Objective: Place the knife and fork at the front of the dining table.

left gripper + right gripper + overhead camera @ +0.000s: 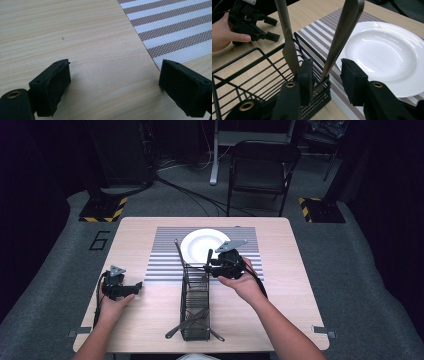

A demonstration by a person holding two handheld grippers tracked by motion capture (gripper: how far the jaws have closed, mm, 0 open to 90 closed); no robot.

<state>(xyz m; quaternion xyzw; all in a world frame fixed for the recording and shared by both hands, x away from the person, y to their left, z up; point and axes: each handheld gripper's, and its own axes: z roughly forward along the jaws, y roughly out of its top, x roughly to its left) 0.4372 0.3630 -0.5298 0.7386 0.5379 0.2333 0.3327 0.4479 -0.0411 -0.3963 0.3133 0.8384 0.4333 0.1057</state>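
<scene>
The landmark here is the black wire caddy (195, 305), which stands on the wooden tabletop (150, 320) near its middle, with its far end resting on the striped placemat (165, 255).

The right hand-held gripper (209, 261) sits at the far end of the caddy, on the side toward the white plate (200, 242). In the right gripper view its jaws straddle the caddy's end compartment: one pad is inside the wire wall, the other outside it over the placemat. A metal utensil handle (342, 32) rises between them (leaning toward the plate), and a second utensil (287, 37) stands just beside it in the same compartment. The pads stand clear of the handle on both sides, so the gripper is released, though its jaws are only partly spread.

The left hand-held gripper (134, 286) rests well to the left of the caddy, on bare wood just off the placemat's near corner. In the left gripper view its jaws are spread wide with nothing between them.

At the caddy's near end, more dark cutlery (187, 322) lies across it.
</scene>
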